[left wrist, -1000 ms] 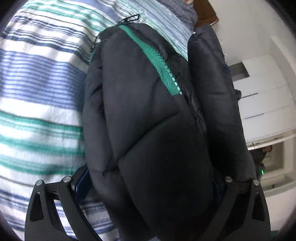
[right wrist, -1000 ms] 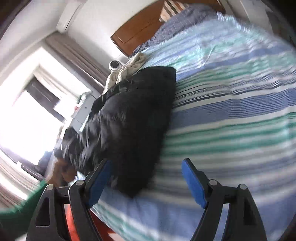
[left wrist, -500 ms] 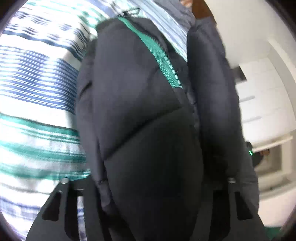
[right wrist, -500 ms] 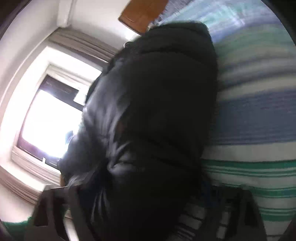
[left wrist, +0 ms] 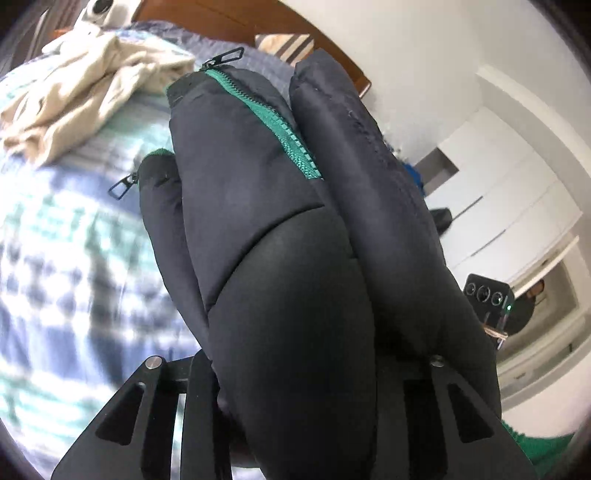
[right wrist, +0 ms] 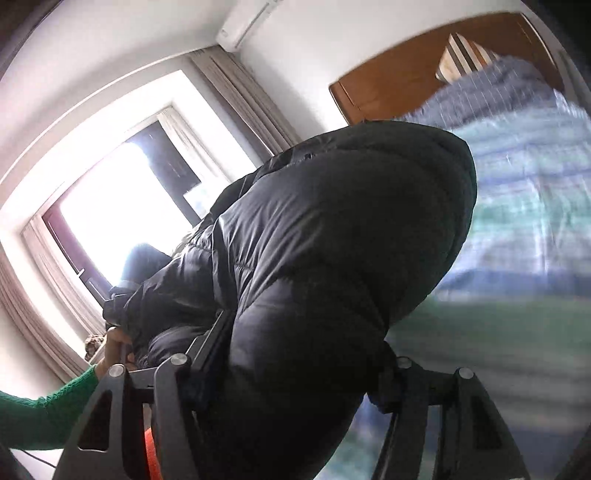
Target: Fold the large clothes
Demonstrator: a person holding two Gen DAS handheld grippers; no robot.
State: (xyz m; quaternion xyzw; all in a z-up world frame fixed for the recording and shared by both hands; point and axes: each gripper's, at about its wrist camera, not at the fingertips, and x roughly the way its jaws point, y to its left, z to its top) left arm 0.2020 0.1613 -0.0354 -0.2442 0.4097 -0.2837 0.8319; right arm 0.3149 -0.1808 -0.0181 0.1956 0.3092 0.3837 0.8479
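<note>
While the black puffer jacket [left wrist: 280, 295] was seen lying against the striped bedspread [left wrist: 66, 258] a second ago, it is now held raised, with more of the room shown behind it. In the left wrist view, a cream garment [left wrist: 85, 96] and the wooden headboard [left wrist: 266, 26] have come into sight beyond the jacket, and a second zipper pull [left wrist: 123, 185] has appeared beside the green zipper [left wrist: 280, 125]. The left claw [left wrist: 295, 373] is pressed onto a thick fold of the jacket, which bulges out between its fingers. In the right wrist view, the right claw [right wrist: 291, 365], spread and apart from the jacket a second ago, is now closed on another bunched part of it [right wrist: 332, 258]; the window [right wrist: 122, 206] and an air conditioner [right wrist: 247, 26] are seen behind, and the bedspread [right wrist: 524, 206] is blurred. A hand in a green sleeve [right wrist: 48, 410] is seen at the lower left. No brand, label or writing can be read.
</note>
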